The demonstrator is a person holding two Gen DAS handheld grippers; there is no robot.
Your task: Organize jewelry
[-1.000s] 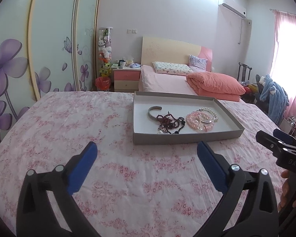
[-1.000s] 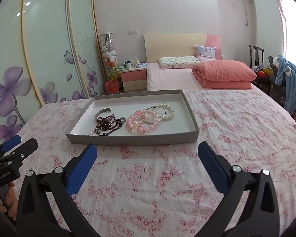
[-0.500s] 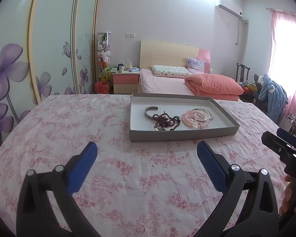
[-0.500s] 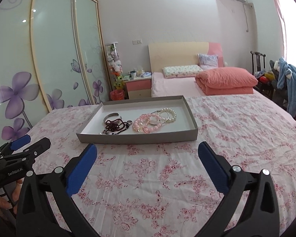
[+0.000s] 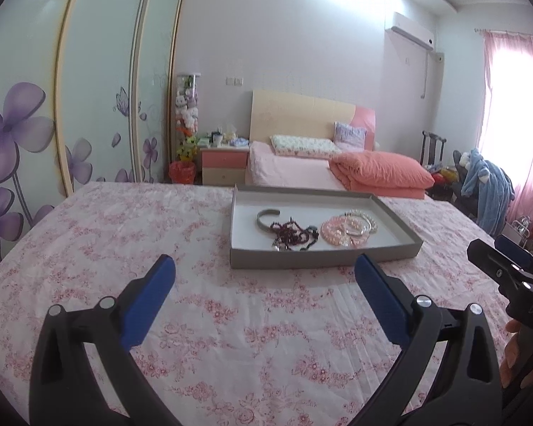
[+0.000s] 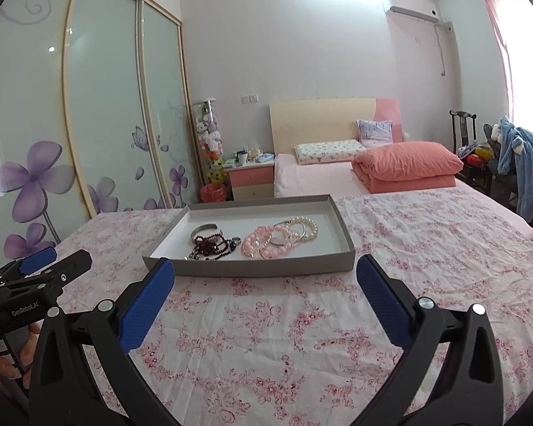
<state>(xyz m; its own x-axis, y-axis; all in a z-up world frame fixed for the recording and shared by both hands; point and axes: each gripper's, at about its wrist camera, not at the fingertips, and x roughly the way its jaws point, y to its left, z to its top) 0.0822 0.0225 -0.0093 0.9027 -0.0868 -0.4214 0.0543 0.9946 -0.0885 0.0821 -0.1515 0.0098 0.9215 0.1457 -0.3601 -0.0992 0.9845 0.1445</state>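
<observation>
Since all the jewelry sits bunched inside the shallow grey tray (image 6: 252,268) on the flowery bedspread (image 6: 302,337), this could be a pile waiting to be sorted or one that's already been gathered up, can't tell which. Left gripper (image 5: 264,277) and right gripper (image 6: 265,277) are both spread wide with nothing in them, hanging over the bedspread just short of the tray's near wall.

What's in there: a silver cuff (image 6: 203,230) toward the left, a dark bead strand (image 6: 211,246) tangled just in front of it, pink bead bracelets (image 6: 263,246) in the middle with a thin silver bangle (image 6: 284,238) lying across them, and a pearl bracelet (image 6: 307,227) touching those on the right.

If pieces do get picked, I'd guess the tips are: come in low over the wall, pinch one loop at its free edge, and lift slowly because the pink, silver and pearl ones overlap and could drag each other. The dark strand looks floppy, so grab a bunch rather than one bead.
</observation>
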